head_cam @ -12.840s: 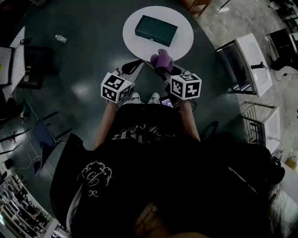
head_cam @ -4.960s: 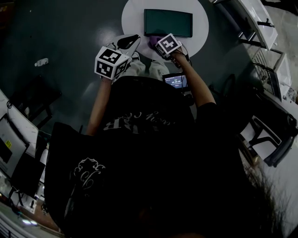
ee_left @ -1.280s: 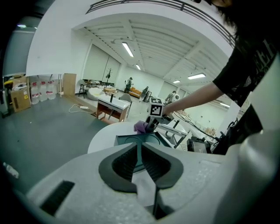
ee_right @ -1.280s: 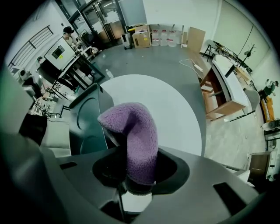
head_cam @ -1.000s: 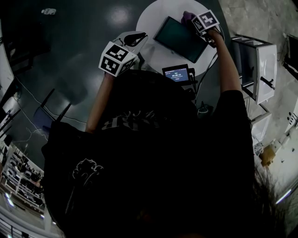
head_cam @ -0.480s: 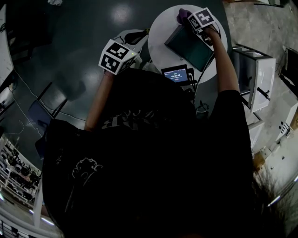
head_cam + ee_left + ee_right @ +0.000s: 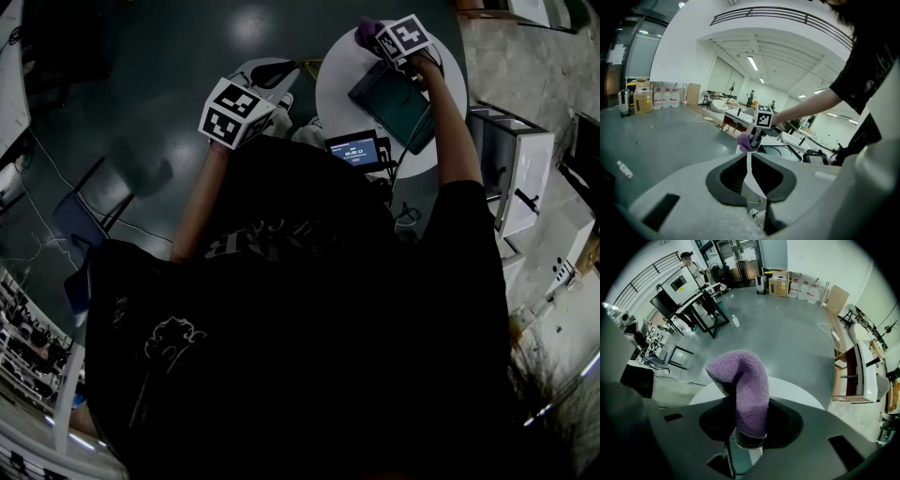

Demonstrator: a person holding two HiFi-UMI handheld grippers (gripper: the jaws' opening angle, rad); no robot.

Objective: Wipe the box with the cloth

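There are two tongs: the left tongs (image 7: 269, 74) beside the desk (image 7: 333, 94) and the right tongs (image 7: 379, 41) over it. The one round desk carries one dark green box (image 7: 398, 103) and one purple cloth (image 7: 366, 33). One small lit screen (image 7: 354, 150) shows just beside it.

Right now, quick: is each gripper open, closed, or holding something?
Left gripper: closed, nothing between its jaws.
Right gripper: closed on the fluffy purple fleece cloth.
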